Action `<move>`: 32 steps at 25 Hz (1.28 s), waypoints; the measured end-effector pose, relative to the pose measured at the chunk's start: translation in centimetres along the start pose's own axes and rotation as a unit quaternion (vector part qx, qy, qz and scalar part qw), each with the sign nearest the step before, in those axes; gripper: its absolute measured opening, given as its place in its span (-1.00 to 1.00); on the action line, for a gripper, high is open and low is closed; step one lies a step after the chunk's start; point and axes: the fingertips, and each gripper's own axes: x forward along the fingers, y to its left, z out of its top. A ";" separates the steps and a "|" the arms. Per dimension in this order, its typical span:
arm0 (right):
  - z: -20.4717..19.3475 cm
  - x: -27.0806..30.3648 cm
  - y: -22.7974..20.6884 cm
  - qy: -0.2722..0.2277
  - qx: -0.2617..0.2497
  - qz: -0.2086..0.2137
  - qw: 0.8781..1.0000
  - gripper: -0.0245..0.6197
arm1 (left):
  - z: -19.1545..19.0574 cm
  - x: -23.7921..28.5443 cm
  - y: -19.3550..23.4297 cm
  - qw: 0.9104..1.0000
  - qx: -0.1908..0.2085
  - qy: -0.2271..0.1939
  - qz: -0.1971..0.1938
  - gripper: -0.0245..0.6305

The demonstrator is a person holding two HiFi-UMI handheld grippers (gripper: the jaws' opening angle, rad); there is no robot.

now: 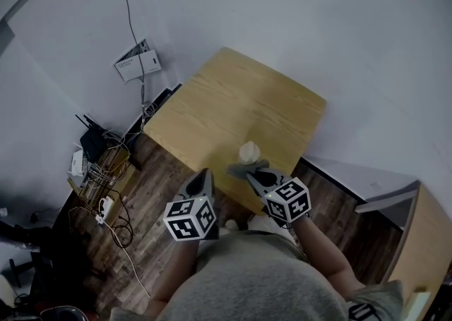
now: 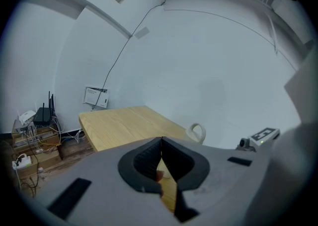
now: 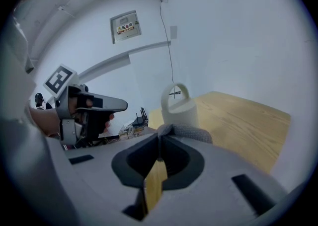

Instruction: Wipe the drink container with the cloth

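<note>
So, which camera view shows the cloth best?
The right gripper view: the grey cloth is close, pinched at the tips of the right gripper, in front of the drink container. The head view shows it only as a small grey patch. The left gripper view does not show it.

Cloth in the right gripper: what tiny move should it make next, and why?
Probably nudge the right gripper forward until the cloth presses on the drink container. Its jaws are shut on the cloth, the container stands upright on the table just beyond it, and the left gripper is shut on nothing, off to the side.
</note>
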 end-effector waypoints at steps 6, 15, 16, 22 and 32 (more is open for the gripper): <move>-2.6 1.8 -0.9 0.032 0.010 0.000 0.999 -0.90 | -0.1 0.5 0.0 1.000 -0.001 0.002 0.001 -0.92; -6.0 3.8 -2.1 0.066 0.027 -0.016 0.997 -0.90 | -0.4 0.5 0.1 1.000 -0.003 0.008 0.006 -0.92; -6.3 4.0 -2.1 0.069 0.029 -0.018 0.997 -0.90 | -0.5 0.5 0.2 1.000 -0.004 0.008 0.007 -0.92; -7.8 5.0 -2.6 0.083 0.039 -0.035 0.995 -0.90 | -0.8 0.4 0.8 1.000 -0.006 0.012 0.010 -0.92; -7.1 5.0 -1.3 0.080 0.030 -0.031 0.996 -0.90 | -0.9 0.1 1.8 1.000 -0.009 0.011 0.018 -0.92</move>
